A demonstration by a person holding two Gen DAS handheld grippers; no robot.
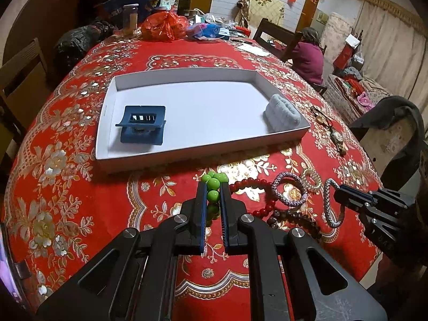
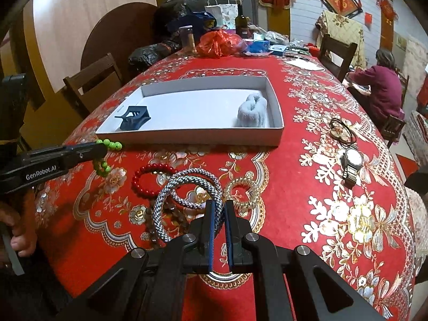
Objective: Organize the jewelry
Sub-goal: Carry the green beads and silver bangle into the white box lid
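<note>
The left gripper [image 1: 213, 187] is closed on the green bead bracelet [image 1: 213, 182] — one bead sits squeezed between its fingers, the rest bunched at the tips, just short of the white tray [image 1: 171, 157]. The right gripper [image 2: 219, 206] has its fingers pinched on the silver-blue rope bracelet [image 2: 160, 208], whose loop lies to its left on the red tablecloth [image 2: 281, 214]. Touching that loop are a second rope bracelet [image 2: 200, 204] and a red bead bracelet [image 2: 145, 178]; a clear coil hair tie [image 2: 240, 192] lies beside them. In the tray sit a blue hair clip [image 1: 141, 125] and a pale fuzzy band [image 1: 282, 113]. A watch [image 2: 352, 164] lies well off to the right. The left tool's side reads "GenRobot.AI".
</note>
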